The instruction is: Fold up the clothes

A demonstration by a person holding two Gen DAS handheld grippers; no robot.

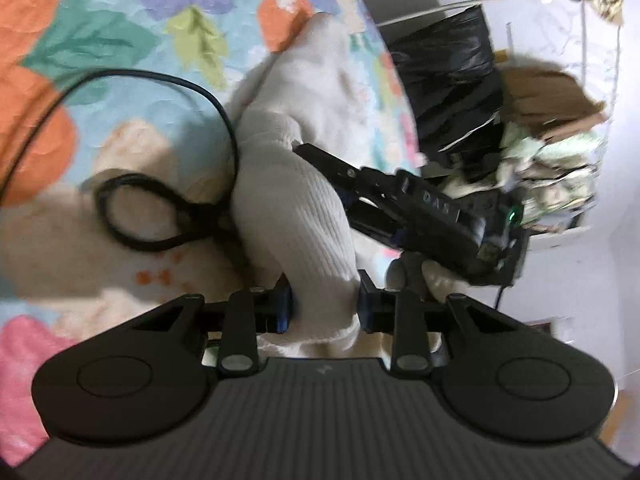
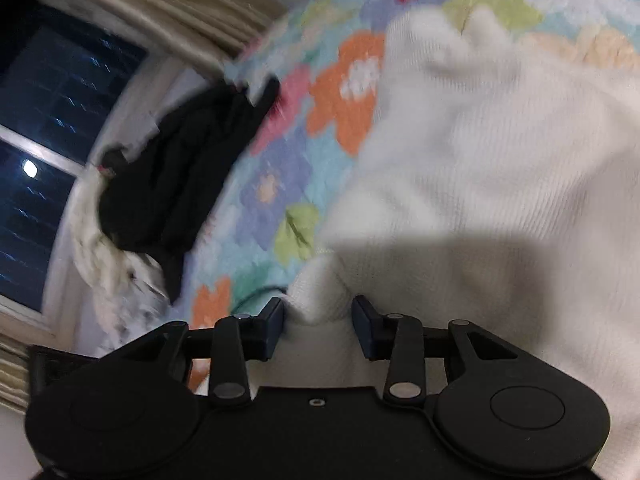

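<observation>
The white sweater (image 1: 296, 216) is held by the left tongs (image 1: 324, 304) and the right tongs (image 2: 318, 320) over the flowery bed (image 1: 120, 40).

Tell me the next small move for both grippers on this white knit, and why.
Probably carry both held parts across and lay them down together: the left gripper and right gripper each have the white knit garment bunched between their fingers above the floral bedspread.
</observation>
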